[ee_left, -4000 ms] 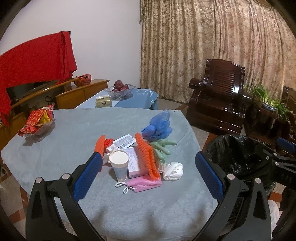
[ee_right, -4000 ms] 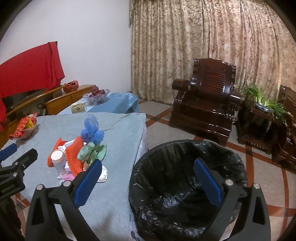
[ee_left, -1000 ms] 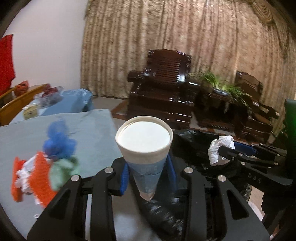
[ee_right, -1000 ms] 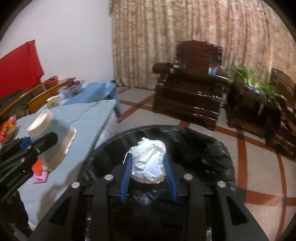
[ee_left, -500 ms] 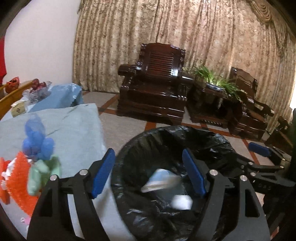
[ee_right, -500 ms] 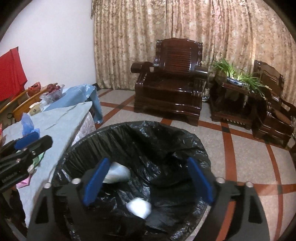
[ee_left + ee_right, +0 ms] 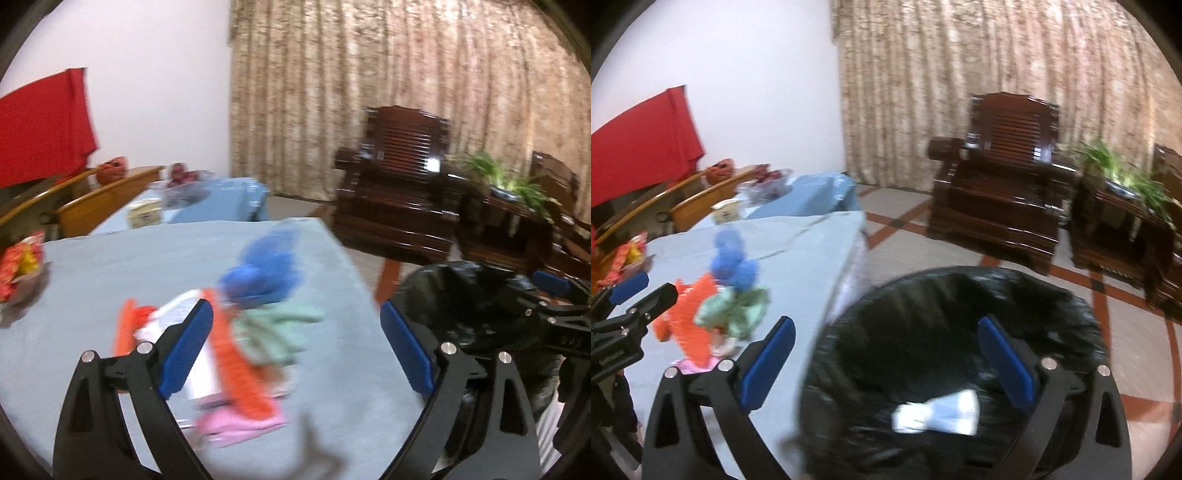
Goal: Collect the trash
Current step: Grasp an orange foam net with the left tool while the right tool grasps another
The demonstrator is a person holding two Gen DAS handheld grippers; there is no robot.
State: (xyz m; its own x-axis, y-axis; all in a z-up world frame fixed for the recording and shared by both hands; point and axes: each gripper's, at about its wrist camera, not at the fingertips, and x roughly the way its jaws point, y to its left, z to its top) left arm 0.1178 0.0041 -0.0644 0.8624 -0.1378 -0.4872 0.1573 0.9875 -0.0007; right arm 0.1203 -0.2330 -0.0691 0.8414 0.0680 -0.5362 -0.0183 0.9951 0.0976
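Note:
A pile of things lies on the grey-blue table [image 7: 110, 266]: a blue bag [image 7: 266, 269], green gloves [image 7: 280, 328], an orange brush [image 7: 243, 373], a white box [image 7: 201, 369] and a pink mask [image 7: 240, 424]. The view is blurred. My left gripper [image 7: 295, 347] is open and empty above the pile. My right gripper [image 7: 886, 365] is open and empty over the black-lined trash bin [image 7: 960, 306], where the paper cup [image 7: 938, 411] lies. The bin also shows in the left wrist view [image 7: 469, 295].
A bowl of red snack packets [image 7: 18, 273] stands at the table's left edge. A second blue-covered table [image 7: 207, 203] with a fruit bowl is behind. Dark wooden armchairs [image 7: 1001, 184] and a plant [image 7: 1123, 173] stand by the curtain.
Both grippers opened and dropped the paper cup and the white tissue into the bin. My left gripper has since swung back left over the table pile.

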